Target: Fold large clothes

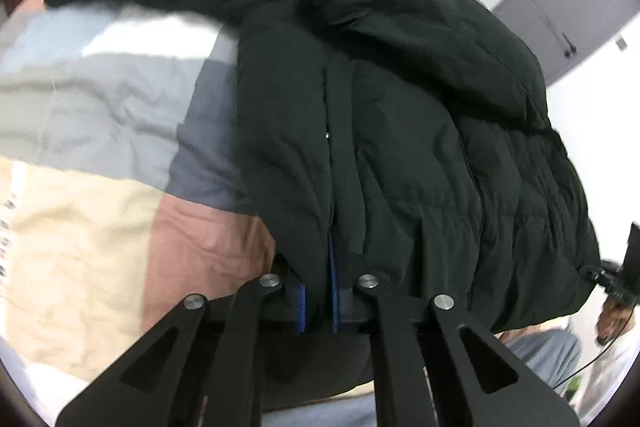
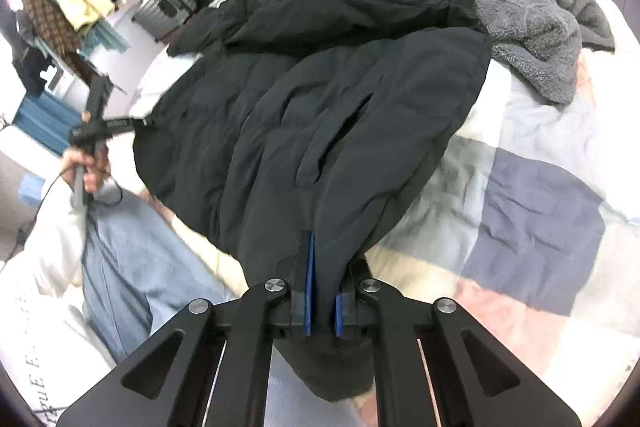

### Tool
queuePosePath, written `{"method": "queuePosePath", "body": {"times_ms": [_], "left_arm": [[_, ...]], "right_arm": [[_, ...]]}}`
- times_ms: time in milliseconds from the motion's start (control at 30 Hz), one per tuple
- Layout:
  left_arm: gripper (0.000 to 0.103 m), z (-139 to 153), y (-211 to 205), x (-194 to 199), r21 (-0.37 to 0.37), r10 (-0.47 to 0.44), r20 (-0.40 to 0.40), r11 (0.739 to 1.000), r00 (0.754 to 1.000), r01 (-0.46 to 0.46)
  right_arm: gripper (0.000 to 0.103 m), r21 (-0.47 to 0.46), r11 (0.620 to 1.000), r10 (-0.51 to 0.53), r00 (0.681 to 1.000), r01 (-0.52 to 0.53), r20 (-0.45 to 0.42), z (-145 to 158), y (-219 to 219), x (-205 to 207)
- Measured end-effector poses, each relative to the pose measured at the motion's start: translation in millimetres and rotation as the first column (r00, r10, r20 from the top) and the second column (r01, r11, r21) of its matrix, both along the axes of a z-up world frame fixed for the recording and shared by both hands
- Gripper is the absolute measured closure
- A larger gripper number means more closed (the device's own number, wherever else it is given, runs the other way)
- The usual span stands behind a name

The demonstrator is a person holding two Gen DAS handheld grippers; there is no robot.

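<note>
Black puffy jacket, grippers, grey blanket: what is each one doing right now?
Black puffy quilted jacket: spread on the patchwork bed cover, near edge pinched at two spots.
Left gripper: shut on the jacket's edge.
Right gripper: shut on the jacket's edge.
Grey fleecy blanket: crumpled in a heap beyond the jacket.
Patchwork bed cover: wrinkled, lying flat.

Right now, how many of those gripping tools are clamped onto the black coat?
2. The left gripper pinches the black coat at its near hem; the right gripper pinches another hem corner over the patchwork bedspread.
</note>
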State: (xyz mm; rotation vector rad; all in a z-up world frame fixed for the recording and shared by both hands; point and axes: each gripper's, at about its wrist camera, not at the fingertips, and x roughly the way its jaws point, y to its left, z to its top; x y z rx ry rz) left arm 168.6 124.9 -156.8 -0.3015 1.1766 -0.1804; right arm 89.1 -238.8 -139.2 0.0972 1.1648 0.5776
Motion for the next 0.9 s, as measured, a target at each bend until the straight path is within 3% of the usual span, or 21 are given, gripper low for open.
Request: {"method": "queuePosePath", "body": {"times_ms": [233, 400, 500, 600, 633, 667, 700, 733, 767, 833, 900], "left_arm": [[0.095, -22, 3, 16, 0.116, -0.018, -0.101, 0.993, 0.995, 0.029], [0.095, -45, -4, 27, 0.186, -0.016, -0.145, 0.982, 0.989, 0.043], [0.095, -47, -9, 33, 0.206, -0.015, -0.128, 0.978, 0.992, 0.042], [0.093, -36, -5, 32, 0.175, -0.001, -0.097, 0.984, 0.995, 0.018], [0.091, -32, -3, 32, 0.16, 0.005, -0.087, 0.987, 0.996, 0.009], [0.085, -27, -3, 33, 0.147, 0.01, -0.073, 0.989, 0.997, 0.001], [0.082, -19, -1, 33, 0.141, 0.018, -0.055, 0.99, 0.998, -0.01], [0.069, -12, 2, 32, 0.132, 0.028, -0.037, 0.991, 0.999, -0.023], [0.054, -6, 2, 32, 0.119, 0.037, -0.02, 0.992, 0.999, -0.035], [0.046, 19, 10, 27, 0.078, 0.058, 0.058, 0.995, 0.997, -0.062], [0.044, 44, 14, 27, 0.057, 0.074, 0.13, 0.995, 0.989, -0.082]], "right_arm": [[0.097, -0.106, 0.994, 0.001, 0.988, -0.018, -0.154, -64, -25, -1], [0.098, -0.125, 0.992, -0.032, 0.968, 0.0, -0.251, -107, -42, 10], [0.097, -0.106, 0.994, -0.044, 0.96, 0.015, -0.276, -114, -44, 16], [0.093, -0.094, 0.995, -0.062, 0.957, 0.037, -0.282, -106, -47, 18], [0.09, -0.09, 0.995, -0.064, 0.956, 0.04, -0.287, -102, -47, 19], [0.076, -0.085, 0.995, -0.08, 0.953, 0.057, -0.293, -96, -49, 19], [0.069, -0.075, 0.995, -0.09, 0.951, 0.07, -0.295, -90, -54, 21], [0.057, -0.072, 0.994, -0.096, 0.954, 0.078, -0.284, -85, -54, 19], [0.052, -0.073, 0.994, -0.099, 0.957, 0.082, -0.274, -79, -54, 17], [0.052, -0.087, 0.992, -0.108, 0.966, 0.09, -0.236, -59, -52, 16], [0.052, -0.116, 0.989, -0.107, 0.979, 0.088, -0.174, -36, -44, 16]]}}
